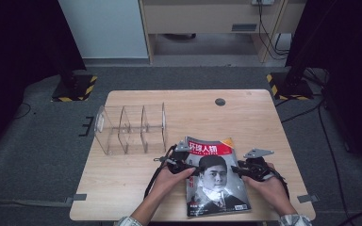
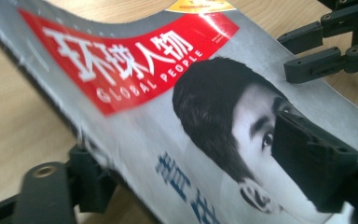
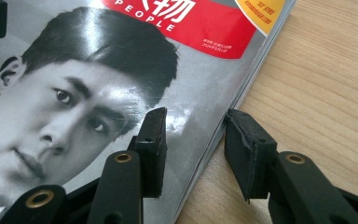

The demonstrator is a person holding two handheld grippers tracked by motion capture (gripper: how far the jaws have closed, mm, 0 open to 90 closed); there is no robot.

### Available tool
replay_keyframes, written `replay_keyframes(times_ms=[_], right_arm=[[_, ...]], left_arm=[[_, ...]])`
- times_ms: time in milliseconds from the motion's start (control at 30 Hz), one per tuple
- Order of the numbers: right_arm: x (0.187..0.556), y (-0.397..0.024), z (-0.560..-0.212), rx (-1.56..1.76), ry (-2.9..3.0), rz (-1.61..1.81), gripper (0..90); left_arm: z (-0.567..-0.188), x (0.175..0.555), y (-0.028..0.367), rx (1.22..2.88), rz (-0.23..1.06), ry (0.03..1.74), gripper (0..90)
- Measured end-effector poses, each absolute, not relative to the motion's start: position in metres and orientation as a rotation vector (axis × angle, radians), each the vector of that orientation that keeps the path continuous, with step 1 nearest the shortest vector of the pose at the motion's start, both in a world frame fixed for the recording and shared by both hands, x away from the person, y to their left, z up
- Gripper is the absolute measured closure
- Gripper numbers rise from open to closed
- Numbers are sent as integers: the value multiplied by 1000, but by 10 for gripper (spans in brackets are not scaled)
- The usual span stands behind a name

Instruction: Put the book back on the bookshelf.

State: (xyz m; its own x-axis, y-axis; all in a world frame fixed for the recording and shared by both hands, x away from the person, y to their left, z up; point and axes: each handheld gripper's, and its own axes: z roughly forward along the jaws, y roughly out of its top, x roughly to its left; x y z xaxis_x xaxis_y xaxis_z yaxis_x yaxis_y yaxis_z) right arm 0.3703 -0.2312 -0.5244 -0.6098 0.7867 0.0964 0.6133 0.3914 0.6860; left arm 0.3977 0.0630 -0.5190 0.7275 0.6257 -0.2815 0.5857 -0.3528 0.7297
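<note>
Since the magazine [image 1: 217,176] lies face up on the near part of the counter [image 1: 122,179], between my two hands and just in front of the clear divider rack [image 1: 129,129], I judge it before I commit to a hold. It looks light, thin and floppy: its left edge already curves upward where it rides on the lower jaw of my left claw [image 2: 196,172]. That claw stands wide, with one jaw under the edge and the other above the glossy cover, and the pads do not pinch. My right claw [image 3: 196,144] is part open and straddles the opposite edge, where the loose page ends show; one jaw hovers over the cover and the other over the bare wood, and neither grips. The cover shines, so I expect it to be slippery, and I expect a shallow bite on a few sheets to slide or to tear them. I would take the whole thickness, deep enough that the pads sit well inside the edge. I would favour the left side, which I take for the bound edge, because it should stay stiffer. Held by one side alone it will sag, so both claws should carry it.
</note>
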Motion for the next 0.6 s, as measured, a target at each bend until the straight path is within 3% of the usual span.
replay_keyframes(times_ms=[167,267,367,600], right_arm=[[370,-231,-525,1245,2405,1035,593],[371,-231,-525,1254,2405,1035,593],[371,-232,-525,1259,2409,1042,593],[371,-233,-525,1258,2415,1044,580]], left_arm=[[-514,409,58,2078,56,888,194],[-511,412,56,2090,71,895,302],[-510,411,53,2108,124,911,488],[-508,408,48,2105,117,984,663]])
